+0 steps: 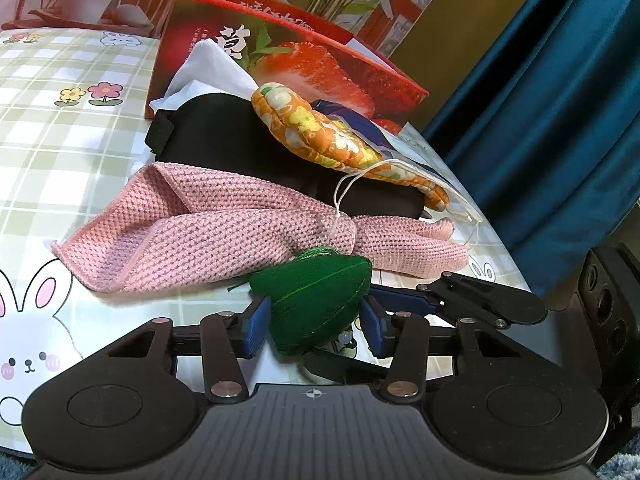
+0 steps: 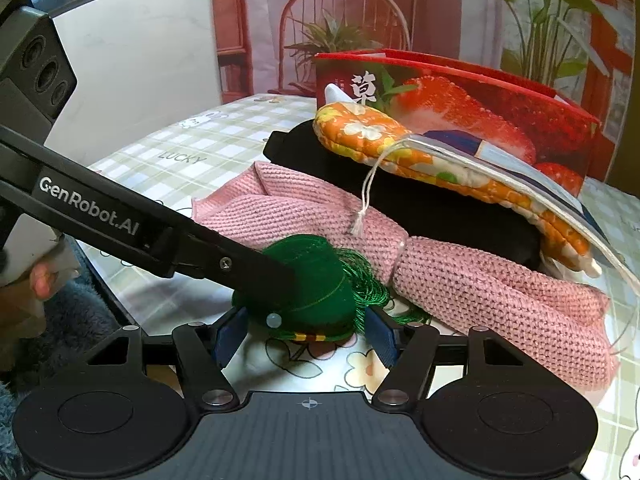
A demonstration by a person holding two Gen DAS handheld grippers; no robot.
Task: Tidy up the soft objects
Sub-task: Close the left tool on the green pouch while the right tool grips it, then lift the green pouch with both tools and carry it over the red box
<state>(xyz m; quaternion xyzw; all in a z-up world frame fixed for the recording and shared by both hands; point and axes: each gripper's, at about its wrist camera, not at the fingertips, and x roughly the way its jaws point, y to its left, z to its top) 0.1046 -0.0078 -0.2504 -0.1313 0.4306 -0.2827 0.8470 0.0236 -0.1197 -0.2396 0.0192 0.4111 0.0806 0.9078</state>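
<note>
A green thread-wrapped sachet [image 1: 316, 304] with a tassel lies on the tablecloth in front of a pile of soft things. My left gripper [image 1: 316, 322] is open around it, pads at both sides with gaps. In the right wrist view the sachet [image 2: 316, 280] sits between the open fingers of my right gripper [image 2: 306, 338], and the left gripper's finger [image 2: 256, 268] lies across it. Behind are a pink knitted cloth [image 1: 208, 232], a black eye mask [image 1: 224, 136], an orange floral pouch [image 1: 320, 132] and a white cloth [image 1: 212, 68].
A red strawberry box [image 1: 304, 52] stands open behind the pile, also in the right wrist view [image 2: 460, 96]. The checked tablecloth [image 1: 60, 128] with rabbits covers the table. A blue curtain [image 1: 560, 100] hangs at the right. A blue fuzzy rug [image 2: 72, 300] lies below the table edge.
</note>
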